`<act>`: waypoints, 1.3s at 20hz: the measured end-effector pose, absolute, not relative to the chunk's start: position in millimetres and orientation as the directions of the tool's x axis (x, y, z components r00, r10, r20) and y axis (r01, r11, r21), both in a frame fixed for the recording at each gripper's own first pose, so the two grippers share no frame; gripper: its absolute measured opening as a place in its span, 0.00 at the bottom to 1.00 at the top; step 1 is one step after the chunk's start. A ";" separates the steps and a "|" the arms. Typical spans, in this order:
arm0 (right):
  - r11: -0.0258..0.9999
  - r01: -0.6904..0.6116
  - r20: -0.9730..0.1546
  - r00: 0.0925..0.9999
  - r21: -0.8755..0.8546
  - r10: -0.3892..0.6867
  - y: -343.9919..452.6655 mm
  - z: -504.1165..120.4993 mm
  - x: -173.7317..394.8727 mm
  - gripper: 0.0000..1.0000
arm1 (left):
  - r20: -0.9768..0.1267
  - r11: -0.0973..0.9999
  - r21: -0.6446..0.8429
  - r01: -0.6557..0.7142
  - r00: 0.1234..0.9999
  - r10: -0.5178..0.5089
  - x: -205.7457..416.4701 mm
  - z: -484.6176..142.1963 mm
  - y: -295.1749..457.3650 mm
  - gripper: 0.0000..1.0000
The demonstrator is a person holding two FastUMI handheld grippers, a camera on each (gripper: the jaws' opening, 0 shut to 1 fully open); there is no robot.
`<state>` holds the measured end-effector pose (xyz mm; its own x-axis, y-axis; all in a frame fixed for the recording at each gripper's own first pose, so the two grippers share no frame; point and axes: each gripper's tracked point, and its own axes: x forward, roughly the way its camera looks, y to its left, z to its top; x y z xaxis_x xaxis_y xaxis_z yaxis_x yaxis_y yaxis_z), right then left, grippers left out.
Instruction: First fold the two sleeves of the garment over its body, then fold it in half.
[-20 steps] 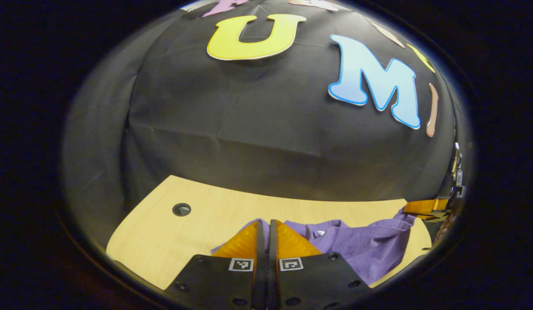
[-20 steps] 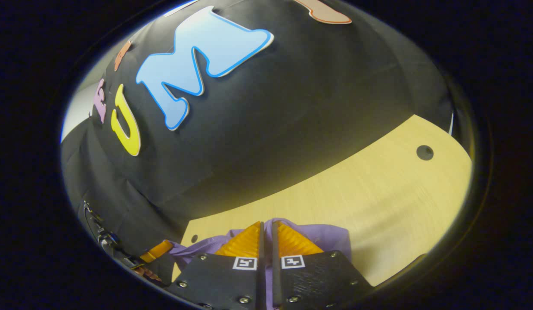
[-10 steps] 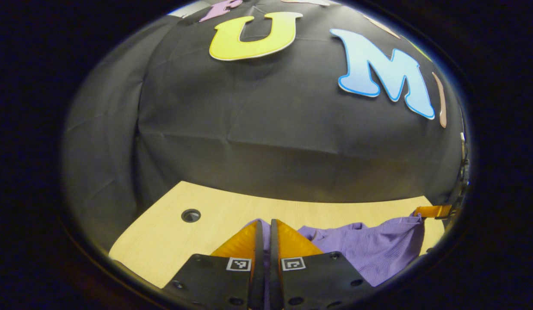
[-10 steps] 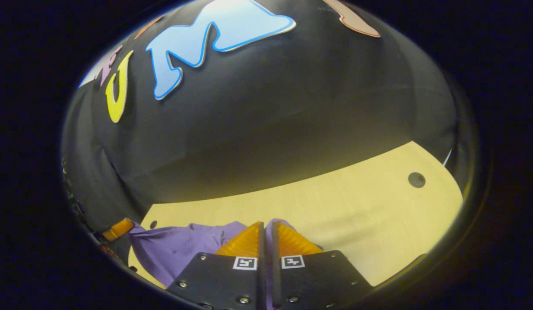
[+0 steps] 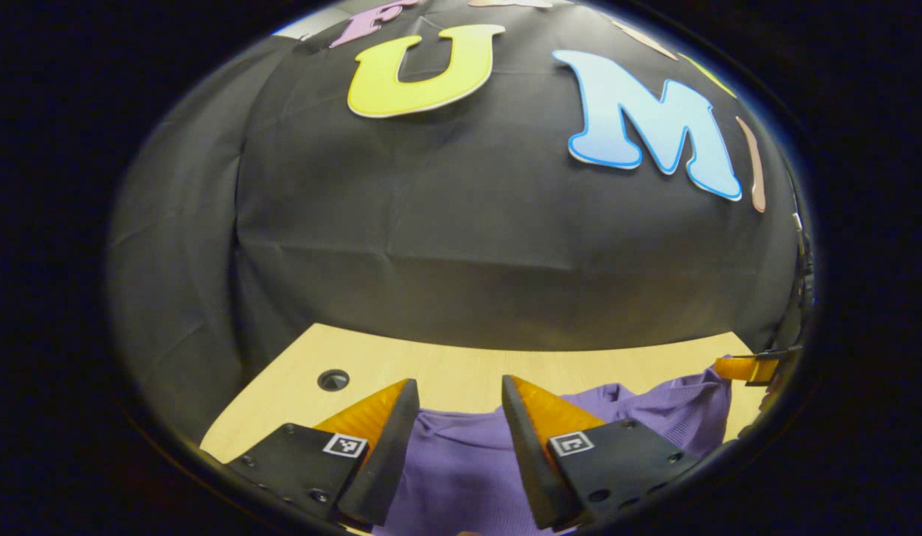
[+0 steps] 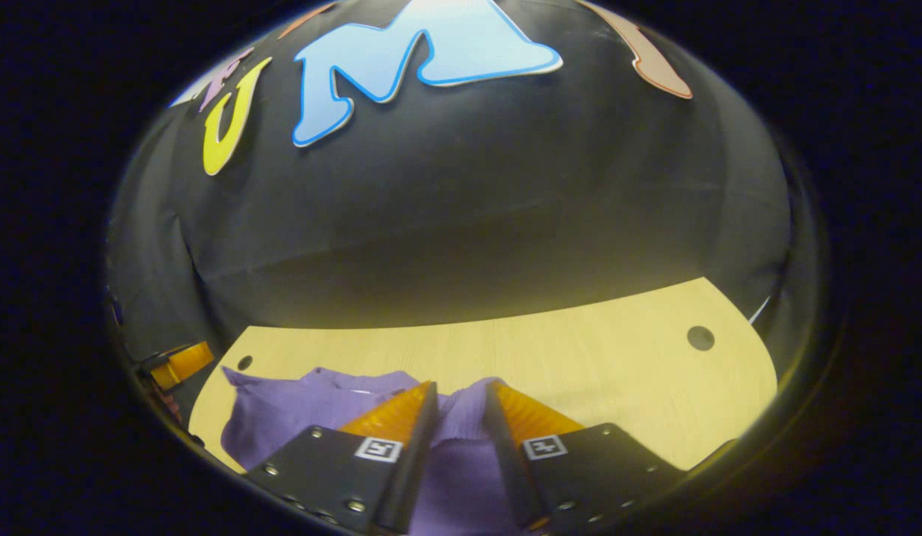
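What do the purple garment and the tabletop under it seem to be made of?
The purple garment looks like a soft, matte, fine-ribbed knit: thin parallel lines run across it and it bunches in loose folds. The pale tabletop looks like smooth wood or wood-look laminate, with faint straight grain lines; which one cannot be told.

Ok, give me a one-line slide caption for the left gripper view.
Left tool open above the purple garment on the wooden table, with the right tool at the garment's far edge.

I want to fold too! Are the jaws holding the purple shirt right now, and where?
Nothing is held. Both the left gripper and right gripper are open over the purple shirt.
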<state>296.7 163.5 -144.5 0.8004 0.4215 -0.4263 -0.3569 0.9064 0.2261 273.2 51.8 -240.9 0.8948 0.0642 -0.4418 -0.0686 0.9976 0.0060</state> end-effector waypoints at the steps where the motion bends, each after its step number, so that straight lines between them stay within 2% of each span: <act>1: 0.913 -0.354 -0.409 0.816 0.203 0.407 160.4 -136.9 293.5 0.67 | -0.429 0.998 0.012 -0.062 0.901 0.061 270.1 -233.3 51.2 0.79; 2: 0.922 -0.346 -0.391 0.835 0.175 0.388 155.5 -127.5 291.5 0.77 | -0.420 0.998 0.017 -0.058 0.905 0.060 267.2 -227.5 50.7 0.84; 3: 0.928 -0.340 -0.371 0.850 0.154 0.373 151.6 -118.1 287.9 0.93 | -0.409 0.999 0.019 -0.050 0.911 0.054 262.4 -220.0 51.6 0.87; 4: 0.932 -0.335 -0.355 0.862 0.138 0.363 148.3 -108.7 282.1 0.93 | -0.397 0.999 0.016 -0.045 0.917 0.047 257.5 -213.3 50.2 0.87; 6: 0.936 -0.333 -0.322 0.879 0.113 0.351 145.3 -89.1 263.4 0.95 | -0.379 0.999 0.002 -0.038 0.925 0.036 246.1 -201.2 49.0 0.94; 17: 0.964 -0.262 -0.189 0.950 -0.039 0.251 126.6 -16.7 111.1 0.95 | -0.279 0.998 -0.052 0.048 0.958 -0.061 142.6 -128.9 41.6 0.94; 21: 0.968 -0.240 -0.168 0.959 -0.067 0.226 119.9 -7.8 59.9 0.95 | -0.256 0.997 -0.016 0.070 0.964 -0.072 98.8 -112.3 39.7 0.94; 26: 0.968 -0.249 -0.145 0.958 0.006 0.248 119.4 -4.9 8.0 0.94 | -0.208 0.992 0.066 0.108 0.974 -0.092 45.3 -89.7 26.3 0.94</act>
